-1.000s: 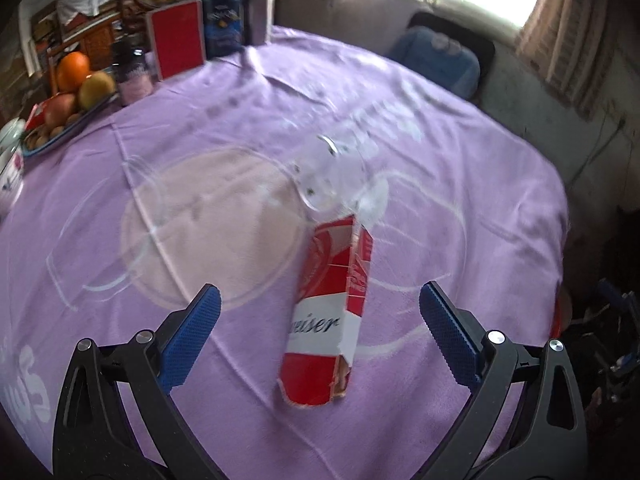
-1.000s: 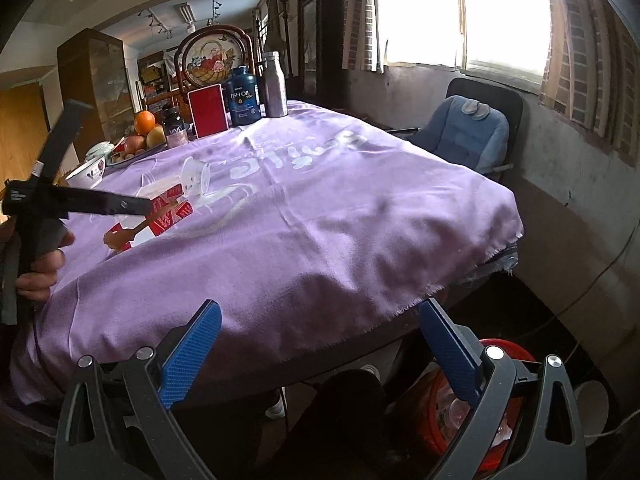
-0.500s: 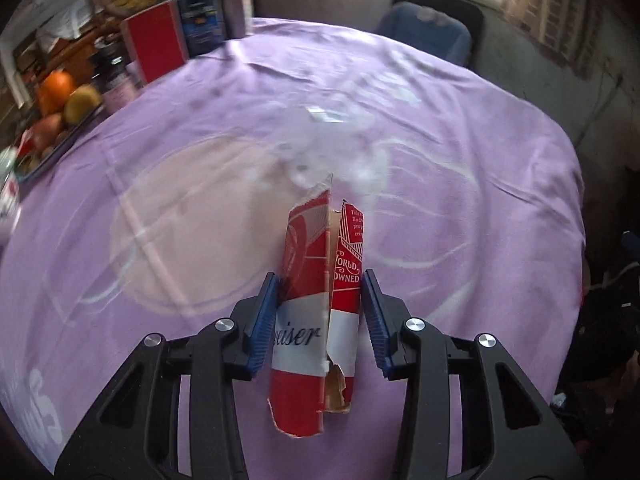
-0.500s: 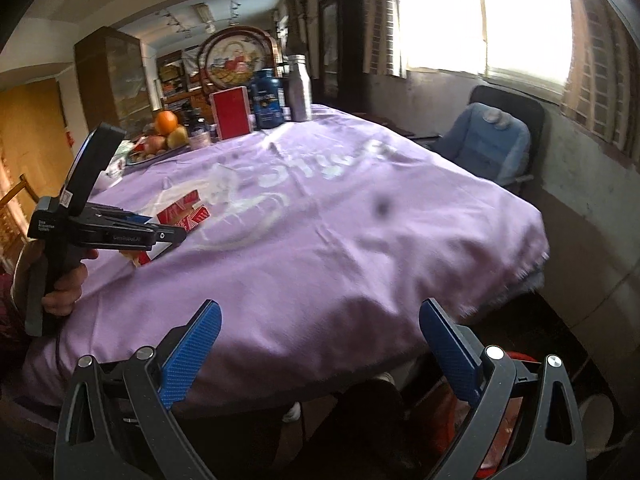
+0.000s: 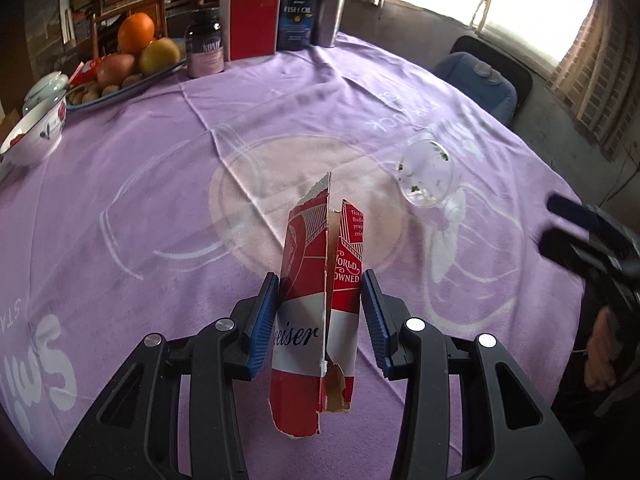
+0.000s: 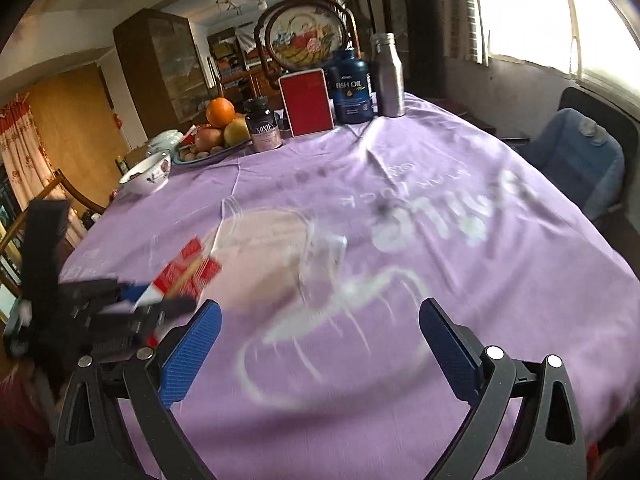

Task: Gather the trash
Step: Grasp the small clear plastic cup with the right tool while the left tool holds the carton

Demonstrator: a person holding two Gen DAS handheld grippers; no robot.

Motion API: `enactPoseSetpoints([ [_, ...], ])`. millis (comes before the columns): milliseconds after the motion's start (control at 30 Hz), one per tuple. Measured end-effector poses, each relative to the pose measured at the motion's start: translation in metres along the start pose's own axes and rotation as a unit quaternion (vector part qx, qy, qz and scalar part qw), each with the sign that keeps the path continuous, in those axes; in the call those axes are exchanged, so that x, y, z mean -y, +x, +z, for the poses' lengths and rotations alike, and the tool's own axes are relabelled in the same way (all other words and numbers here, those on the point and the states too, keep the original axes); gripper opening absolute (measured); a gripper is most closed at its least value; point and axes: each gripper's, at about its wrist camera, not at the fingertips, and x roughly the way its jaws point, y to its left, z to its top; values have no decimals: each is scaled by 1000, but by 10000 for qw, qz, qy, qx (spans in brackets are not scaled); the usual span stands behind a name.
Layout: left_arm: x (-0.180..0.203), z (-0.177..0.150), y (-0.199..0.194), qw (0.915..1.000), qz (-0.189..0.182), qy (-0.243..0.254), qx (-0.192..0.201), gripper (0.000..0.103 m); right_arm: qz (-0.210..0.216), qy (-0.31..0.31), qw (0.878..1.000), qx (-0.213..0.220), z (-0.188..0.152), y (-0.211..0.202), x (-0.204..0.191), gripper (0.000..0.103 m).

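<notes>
Clamping shut on the torn carton [image 5: 316, 312], the left tongs [image 5: 320, 316] now hold it, while the empty right tongs [image 6: 320, 344] gape beside the plastic cup [image 5: 426, 172].

The left wrist camera looks steeply down, close over the purple tablecloth [image 5: 160, 208], toward the far bottles. The right wrist camera sits further right (blurred), angled shallower. Both share the cloth's middle and the red box [image 5: 253, 24] [image 6: 307, 102].
</notes>
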Motion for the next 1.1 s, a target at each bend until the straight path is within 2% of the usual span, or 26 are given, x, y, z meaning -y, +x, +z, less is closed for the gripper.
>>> enactPoseSetpoints([
  [167,-1,0,2,10000,38,24,-6,43,-22,-52,9997,-236,21,39,-8,97],
  [467,-6,0,16,9997,8,-84,-248,43,146,335,9973,-634,28,89,1,96],
  [500,-7,0,16,9997,3,-94,-238,43,202,392,9965,-714,28,93,3,87],
  [567,-5,-1,16,9997,41,-50,-231,43,346,518,9946,-825,28,98,6,59],
  [600,-4,-1,16,9997,69,-21,-223,43,338,558,9941,-866,27,100,7,32],
  [733,-2,-2,14,9998,28,25,-179,43,314,564,9960,-626,20,79,7,31],
  [900,14,-4,-8,9988,98,370,307,43,210,172,9994,-219,1,33,-5,31],
  [1100,32,-8,-23,9967,22,586,563,43,142,366,9992,80,-27,-12,10,31],
])
